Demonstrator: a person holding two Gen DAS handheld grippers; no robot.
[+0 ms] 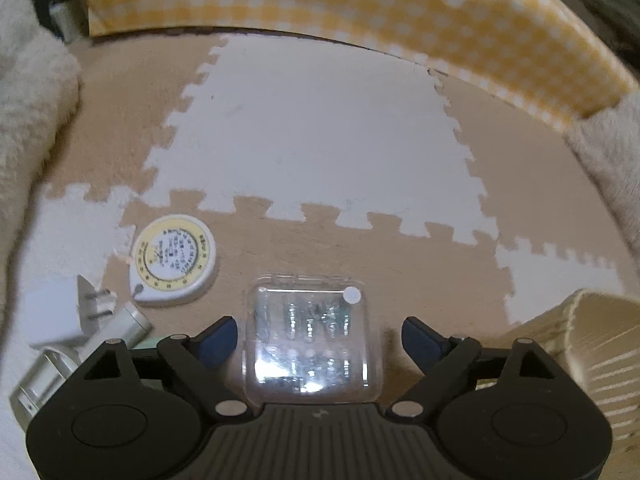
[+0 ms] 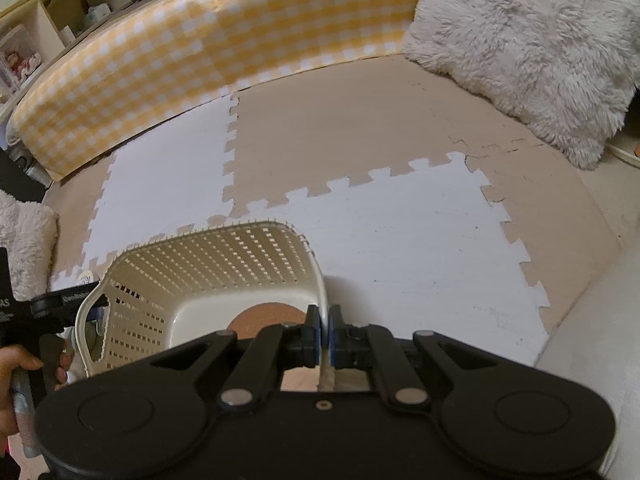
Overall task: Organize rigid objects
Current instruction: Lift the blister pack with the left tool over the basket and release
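Note:
A clear plastic case [image 1: 312, 340] with small parts inside lies on the tan foam mat. My left gripper [image 1: 320, 332] stands open around it, and both blue pads are apart from its sides. A round yellow-and-white tape measure [image 1: 174, 260], a white plug adapter [image 1: 60, 312] and a silver metal clip [image 1: 80, 356] lie to its left. My right gripper [image 2: 325, 332] is shut on the right wall of a cream lattice basket [image 2: 208, 264]. A brown round disc [image 2: 264, 316] lies on the basket's floor. The basket's corner [image 1: 580, 340] also shows in the left wrist view.
A yellow checked bumper [image 2: 200, 52] borders the far side of the white-and-tan puzzle mat [image 2: 400, 232]. Fluffy white cushions [image 2: 520, 48] sit at the right and left edges. A hand [image 2: 16, 364] holds the left gripper beside the basket. Shelves [image 2: 48, 20] stand behind.

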